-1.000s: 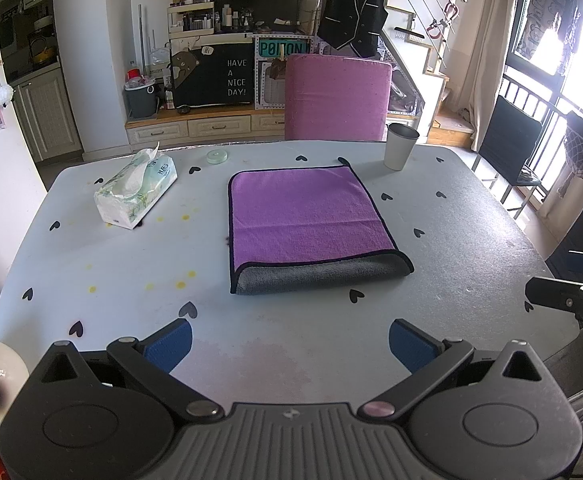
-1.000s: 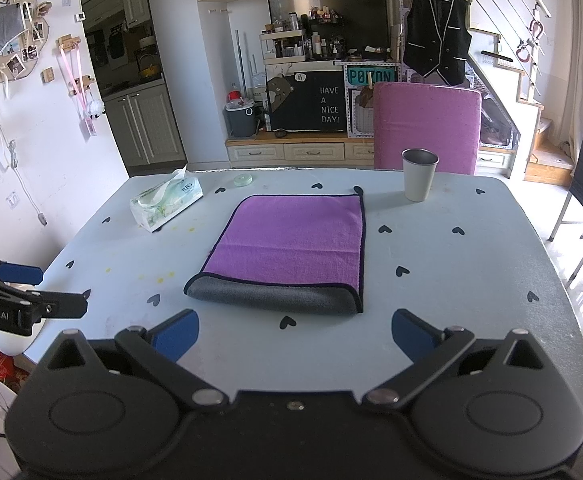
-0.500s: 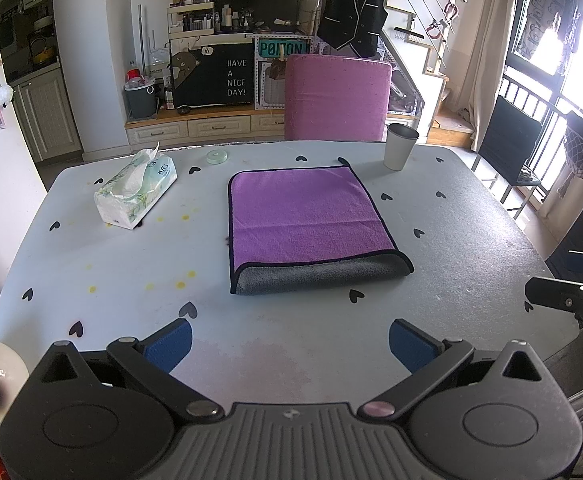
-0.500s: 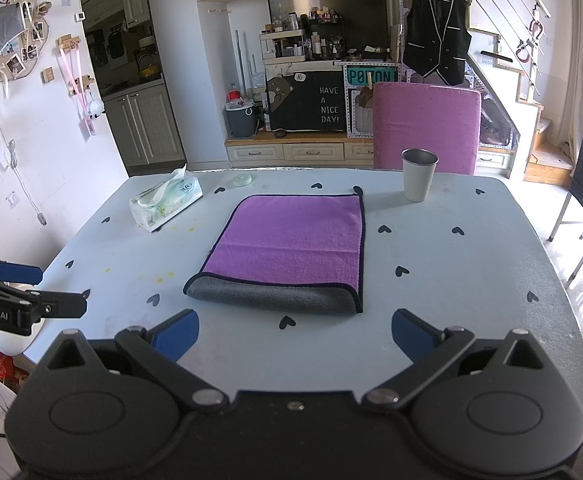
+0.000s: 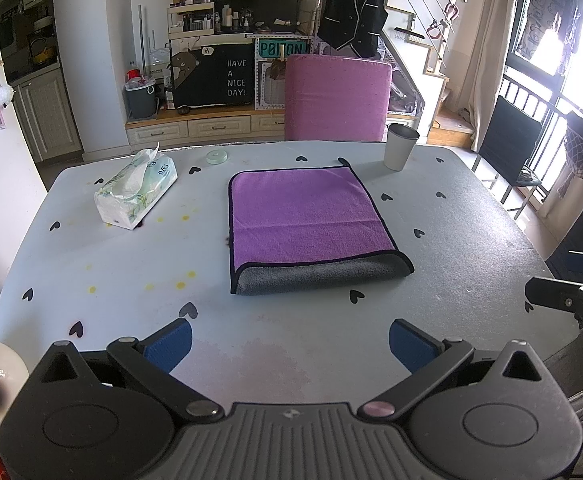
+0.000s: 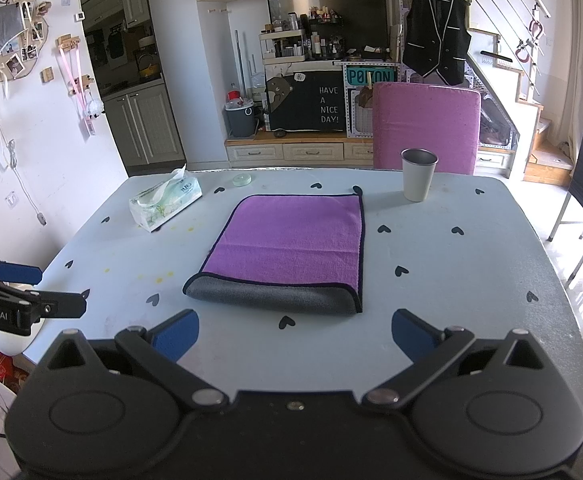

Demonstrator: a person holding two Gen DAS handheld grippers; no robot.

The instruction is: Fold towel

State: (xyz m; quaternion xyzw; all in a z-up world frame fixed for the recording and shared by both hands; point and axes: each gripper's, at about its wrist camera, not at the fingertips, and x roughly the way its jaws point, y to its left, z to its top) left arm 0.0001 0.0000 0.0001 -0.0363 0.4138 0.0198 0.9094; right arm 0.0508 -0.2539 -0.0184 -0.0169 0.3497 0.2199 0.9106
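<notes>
A purple towel (image 5: 305, 216) with a grey underside lies folded flat on the middle of the pale table (image 5: 451, 256); its grey fold faces me. It also shows in the right wrist view (image 6: 291, 244). My left gripper (image 5: 290, 346) is open and empty, held over the table's near edge, well short of the towel. My right gripper (image 6: 295, 336) is open and empty, also near the front edge. The right gripper shows at the right edge of the left wrist view (image 5: 571, 304), and the left gripper at the left edge of the right wrist view (image 6: 23, 300).
A tissue pack (image 5: 135, 190) lies at the back left of the table. A metal cup (image 5: 400, 148) stands at the back right. A small round lid (image 5: 217, 157) lies near the far edge. A pink chair (image 5: 337, 100) stands behind the table.
</notes>
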